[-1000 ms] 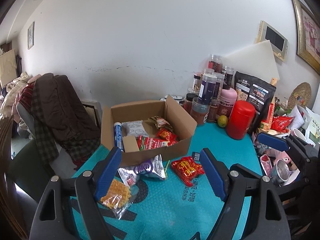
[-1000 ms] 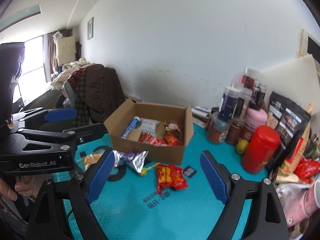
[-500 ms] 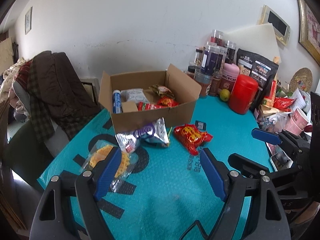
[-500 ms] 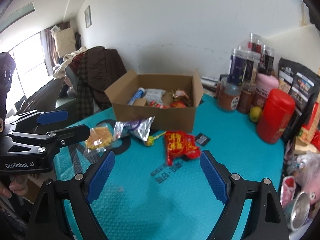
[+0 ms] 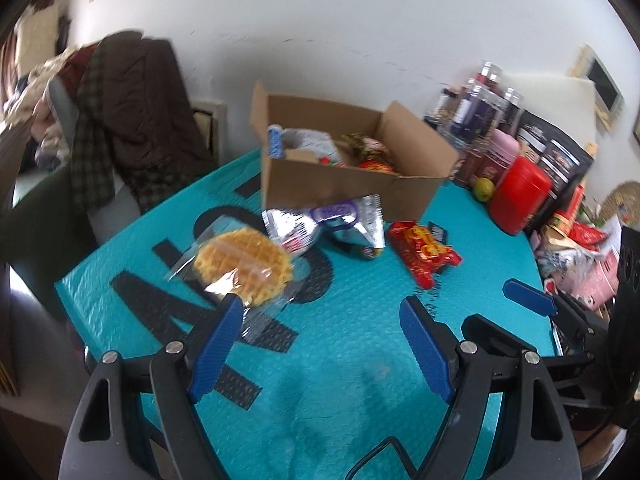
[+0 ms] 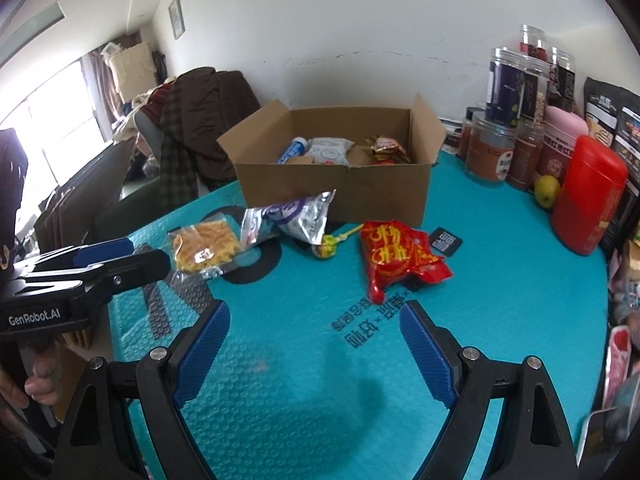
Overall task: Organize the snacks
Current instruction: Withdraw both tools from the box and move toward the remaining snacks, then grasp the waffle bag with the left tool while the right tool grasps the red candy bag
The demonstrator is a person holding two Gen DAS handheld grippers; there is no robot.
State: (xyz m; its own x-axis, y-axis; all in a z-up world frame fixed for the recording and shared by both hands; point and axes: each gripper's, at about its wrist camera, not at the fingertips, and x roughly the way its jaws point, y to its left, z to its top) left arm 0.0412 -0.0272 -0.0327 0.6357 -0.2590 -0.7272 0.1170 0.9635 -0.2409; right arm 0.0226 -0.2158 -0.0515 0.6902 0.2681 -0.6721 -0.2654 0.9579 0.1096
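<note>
An open cardboard box (image 5: 348, 188) (image 6: 336, 188) with several snacks inside stands on the teal table cover. In front of it lie a wrapped waffle (image 5: 244, 266) (image 6: 206, 246), a silver and purple packet (image 5: 324, 222) (image 6: 290, 216), a red snack bag (image 5: 424, 252) (image 6: 396, 258), a yellow lollipop (image 6: 330, 244) and a small black sachet (image 6: 445, 242). My left gripper (image 5: 322, 308) hangs open just short of the waffle, its left fingertip over the wrapper's edge. My right gripper (image 6: 314, 312) is open above bare cover, just short of the red bag. Both hold nothing.
Jars (image 6: 508, 88), a red canister (image 6: 588, 196), a pink tin, dark coffee bags and a green fruit (image 6: 547, 191) crowd the right side. A chair draped with brown clothing (image 5: 132, 116) stands beyond the table's left edge. A hand (image 6: 36, 380) holds the left gripper's handle.
Both grippers have sunk toward the table and tilted down. The box and loose snacks now sit higher and larger in each view. Jaw openings are unchanged.
</note>
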